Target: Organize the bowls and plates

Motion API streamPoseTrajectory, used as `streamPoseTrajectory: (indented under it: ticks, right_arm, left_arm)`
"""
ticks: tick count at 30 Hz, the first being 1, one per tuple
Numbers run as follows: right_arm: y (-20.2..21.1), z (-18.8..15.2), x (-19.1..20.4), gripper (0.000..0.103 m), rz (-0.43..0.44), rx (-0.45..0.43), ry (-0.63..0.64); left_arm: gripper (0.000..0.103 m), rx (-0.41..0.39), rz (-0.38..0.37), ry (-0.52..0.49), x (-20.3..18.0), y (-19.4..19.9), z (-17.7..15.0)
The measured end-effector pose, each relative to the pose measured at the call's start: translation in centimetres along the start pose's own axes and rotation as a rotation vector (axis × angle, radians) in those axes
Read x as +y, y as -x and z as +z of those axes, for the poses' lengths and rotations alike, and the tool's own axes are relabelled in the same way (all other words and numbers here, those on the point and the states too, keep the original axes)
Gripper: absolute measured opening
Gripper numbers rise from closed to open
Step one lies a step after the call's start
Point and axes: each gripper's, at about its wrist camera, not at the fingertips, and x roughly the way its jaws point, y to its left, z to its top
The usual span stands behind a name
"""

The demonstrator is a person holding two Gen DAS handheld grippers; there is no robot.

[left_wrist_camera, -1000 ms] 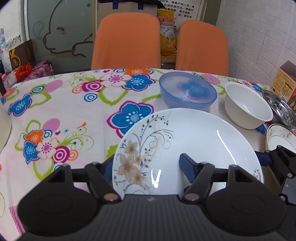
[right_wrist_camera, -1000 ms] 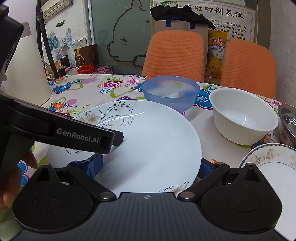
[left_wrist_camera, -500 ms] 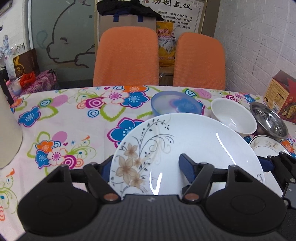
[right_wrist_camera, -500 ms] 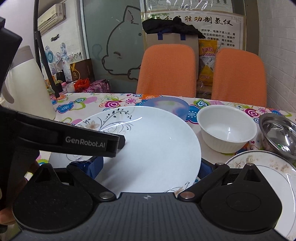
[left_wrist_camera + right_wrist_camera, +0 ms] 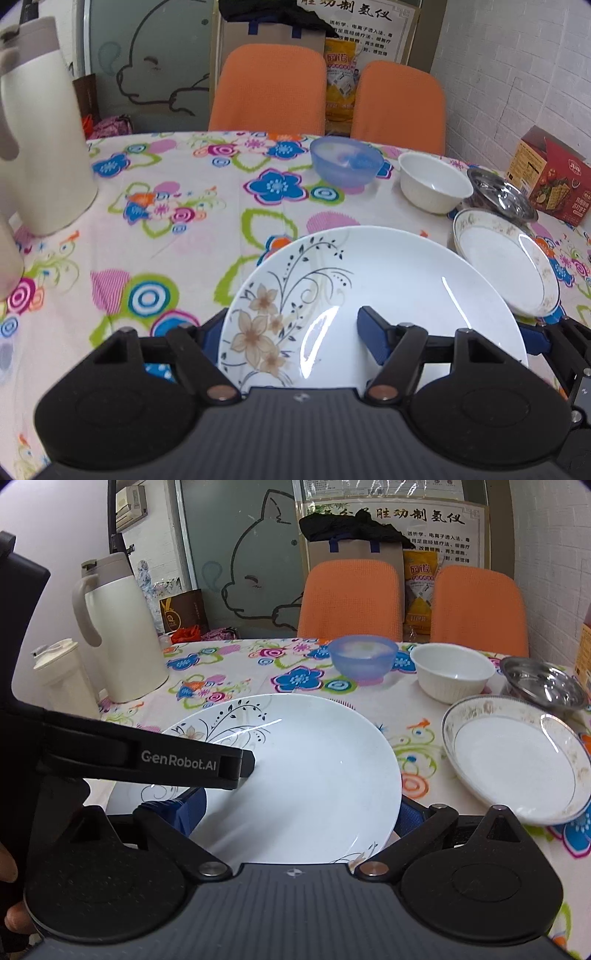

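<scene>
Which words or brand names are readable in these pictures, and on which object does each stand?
"GenRobot.AI": on the left tongs, seen from the right wrist.
Wall poster: large Chinese heading, too distorted to quote reliably; small text unreadable.
Red box and yellow bag: print too small.

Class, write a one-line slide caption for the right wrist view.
Both grippers lift a floral white plate above the flowered tablecloth, with a gold-rimmed plate and three bowls waiting beyond.

Cream thermos jug on floral tablecloth; two orange chairs behind; red box right.
</scene>
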Motion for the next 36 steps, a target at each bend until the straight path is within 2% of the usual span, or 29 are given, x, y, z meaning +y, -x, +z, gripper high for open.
streamPoseTrajectory:
  ticks: [6,9,13,15,18,20,22,27,31,33,34,36]
  right_arm:
    - [0.7,-2.1,1.6,0.089,0.022,0.019,-0.006]
    - [0.6,-2.5,2.0,0.089,0.024,0.024,0.016]
    - [0.4,-3.0,2.1,0.089,0.012,0.025,0.045]
    - [0.3,-3.1,2.1,0.087,-0.005,0.026,0.065]
    - [1.0,-3.1,2.2,0.087,-0.052,-0.028,0.113]
    - [1.7,-2.8,2.5,0.087,-0.082,-0.067,0.150]
    - [2.1,-2.6,2.6,0.087,-0.085,-0.084,0.162]
    - [2.3,-2.8,1.5,0.087,-0.059,-0.064,0.101]
    - [2.6,-3.5,0.0,0.087,-0.055,-0.048,0.017]
    - [3.2,-3.7,-0.8,0.087,-0.063,-0.054,-0.016]
    - [3.6,-3.9,-1.3,0.087,-0.066,-0.059,-0.034]
    - [4.3,-4.1,-2.5,0.087,-0.078,-0.069,-0.070]
  left_arm:
    - [0.070,0.018,0.020,0.024,1.0,1.7,-3.6]
    - [0.070,0.017,0.018,0.026,1.4,1.8,-4.2]
    - [0.069,0.031,-0.020,0.064,2.2,1.0,-4.5]
    - [0.065,0.020,-0.017,0.063,2.3,1.0,-4.6]
    - [0.068,-0.016,-0.009,0.042,2.2,1.7,-4.6]
    - [0.073,-0.046,-0.004,0.037,2.3,2.4,-4.5]
    - [0.074,-0.067,0.009,0.041,2.4,3.1,-4.4]
    - [0.077,-0.119,0.023,0.048,2.8,4.8,-4.1]
    - [0.079,-0.111,0.031,0.029,2.3,4.8,-4.1]
    - [0.083,-0.100,0.024,0.022,1.9,4.6,-4.0]
    - [0.092,-0.097,0.024,0.022,1.7,4.6,-4.0]
    - [0.094,-0.104,0.022,0.020,1.2,4.8,-4.0]
